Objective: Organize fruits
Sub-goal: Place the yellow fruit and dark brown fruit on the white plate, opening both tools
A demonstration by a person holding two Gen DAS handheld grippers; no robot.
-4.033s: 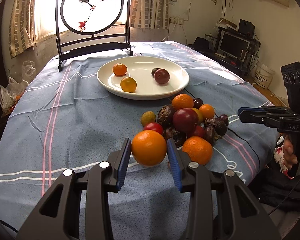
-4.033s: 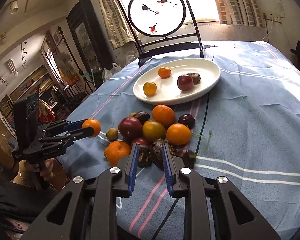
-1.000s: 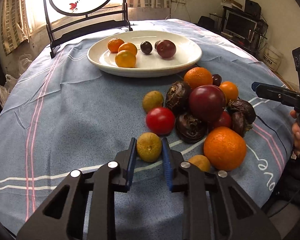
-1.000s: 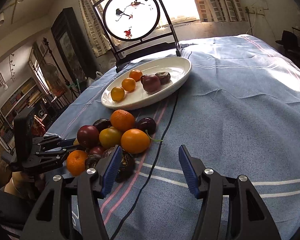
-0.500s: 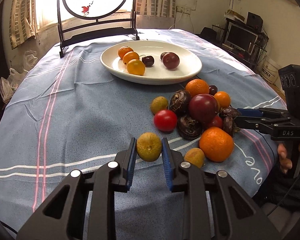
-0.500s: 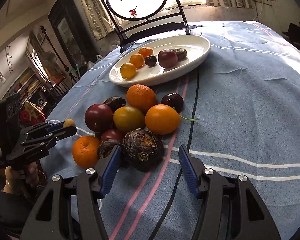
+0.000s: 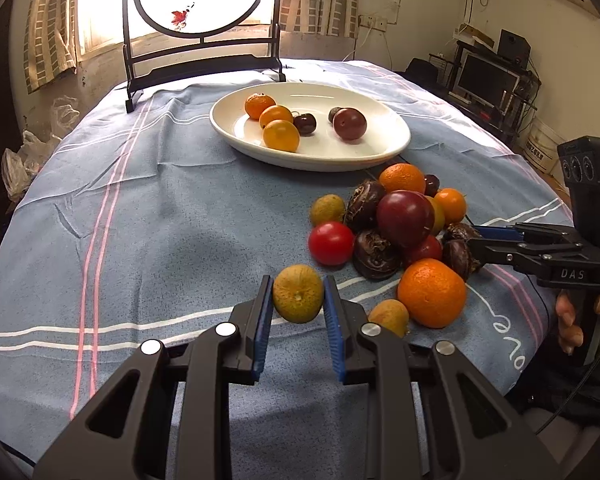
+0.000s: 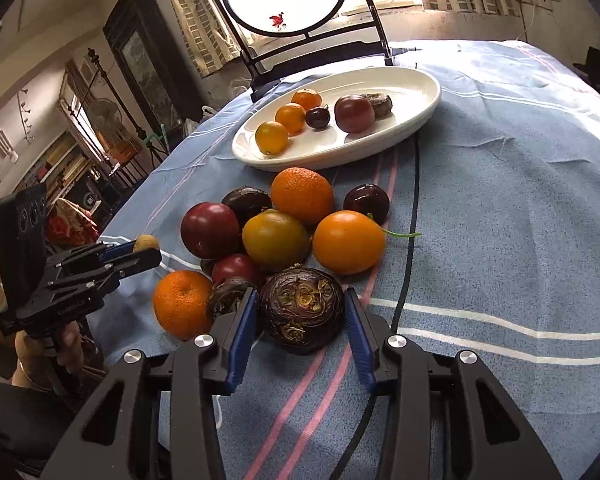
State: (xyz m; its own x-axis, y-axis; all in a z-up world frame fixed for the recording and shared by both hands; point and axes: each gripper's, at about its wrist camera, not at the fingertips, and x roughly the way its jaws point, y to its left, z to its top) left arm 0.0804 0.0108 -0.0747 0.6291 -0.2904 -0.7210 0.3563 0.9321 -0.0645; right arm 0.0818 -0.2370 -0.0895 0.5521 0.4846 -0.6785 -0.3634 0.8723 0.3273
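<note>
My left gripper [image 7: 298,300] is shut on a small yellow-green citrus fruit [image 7: 298,294] and holds it above the blue cloth, left of the fruit pile [image 7: 404,220]. In the right wrist view it shows at the left [image 8: 140,250] with the fruit [image 8: 146,242]. My right gripper [image 8: 300,312] is open, its blue pads on either side of a dark wrinkled passion fruit [image 8: 302,308] at the near edge of the pile; whether they touch it I cannot tell. The white oval plate [image 7: 384,148] holds several fruits.
A black-framed round screen [image 7: 200,20] stands behind the plate. A black cable [image 8: 410,240] runs across the cloth right of the pile. A large orange [image 7: 432,292] and a small brown fruit [image 7: 388,314] lie near my left gripper. The table's edge is close at the right.
My left gripper has lifted the yellow-green citrus off the cloth and drawn back. My right gripper moved forward to the pile and narrowed around the passion fruit.
</note>
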